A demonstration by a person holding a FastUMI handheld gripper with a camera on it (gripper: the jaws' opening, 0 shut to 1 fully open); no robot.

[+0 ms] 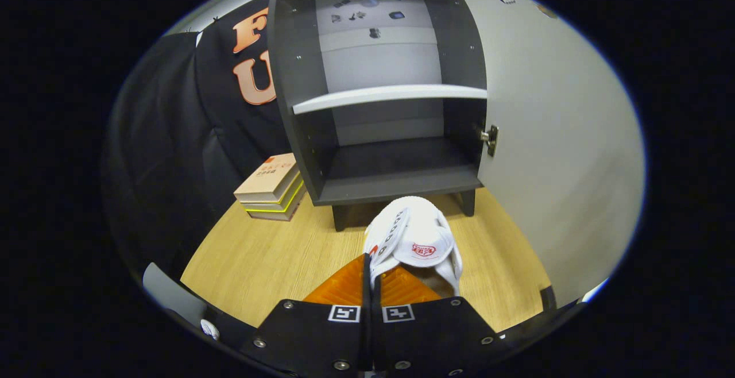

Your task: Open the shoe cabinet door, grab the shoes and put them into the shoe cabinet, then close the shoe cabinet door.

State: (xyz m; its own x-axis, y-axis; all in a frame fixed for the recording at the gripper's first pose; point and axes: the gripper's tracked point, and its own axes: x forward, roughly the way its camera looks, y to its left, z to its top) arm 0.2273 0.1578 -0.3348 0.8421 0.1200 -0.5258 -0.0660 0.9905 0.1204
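The dark grey shoe cabinet (379,185) stands beyond my fingers on the wooden table, its white door (551,154) swung wide open to the right. A pale shelf (390,95) splits the inside; the lower compartment holds nothing. My gripper (372,272) is shut on a pair of white slippers (419,240) with a red logo. The slippers hang just ahead of the fingertips, in front of the cabinet's bottom edge and a little above the table.
A stack of books (271,188) lies on the table left of the cabinet, against the black cloth wall. The light wooden table (258,257) stretches on both sides of my fingers. A hinge (490,138) sits on the door's inner edge.
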